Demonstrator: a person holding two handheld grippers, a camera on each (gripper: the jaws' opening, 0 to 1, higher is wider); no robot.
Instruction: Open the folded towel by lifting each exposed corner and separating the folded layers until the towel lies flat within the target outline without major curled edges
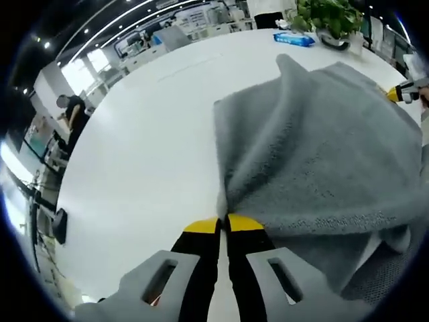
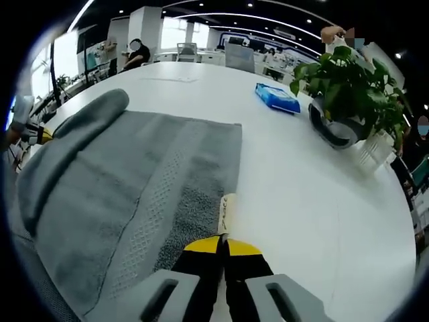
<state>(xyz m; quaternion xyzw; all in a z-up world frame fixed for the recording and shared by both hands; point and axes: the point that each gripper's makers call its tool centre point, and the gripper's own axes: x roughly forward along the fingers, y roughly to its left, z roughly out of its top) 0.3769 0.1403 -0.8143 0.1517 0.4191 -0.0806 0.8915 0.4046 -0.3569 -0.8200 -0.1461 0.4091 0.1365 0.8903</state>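
A grey towel (image 1: 322,154) hangs raised over the white table (image 1: 147,147), sagging in a fold between both grippers. My left gripper (image 1: 223,224) is shut on one corner of it, the cloth fanning up and to the right from the yellow tips. The right gripper (image 1: 407,92) shows at the towel's far edge. In the right gripper view, the towel (image 2: 127,181) spreads leftward, rolled over along its far side. My right gripper (image 2: 223,245) is shut on its near corner, by a small pale tag (image 2: 227,210). The left gripper (image 2: 39,135) peeks in at the left edge.
A potted plant (image 2: 345,84) in a dark pot and a blue packet (image 2: 277,98) stand on the table (image 2: 301,201) beyond the towel; the plant (image 1: 328,17) and packet (image 1: 293,39) also sit at the far side. People (image 1: 72,114) and desks are in the background.
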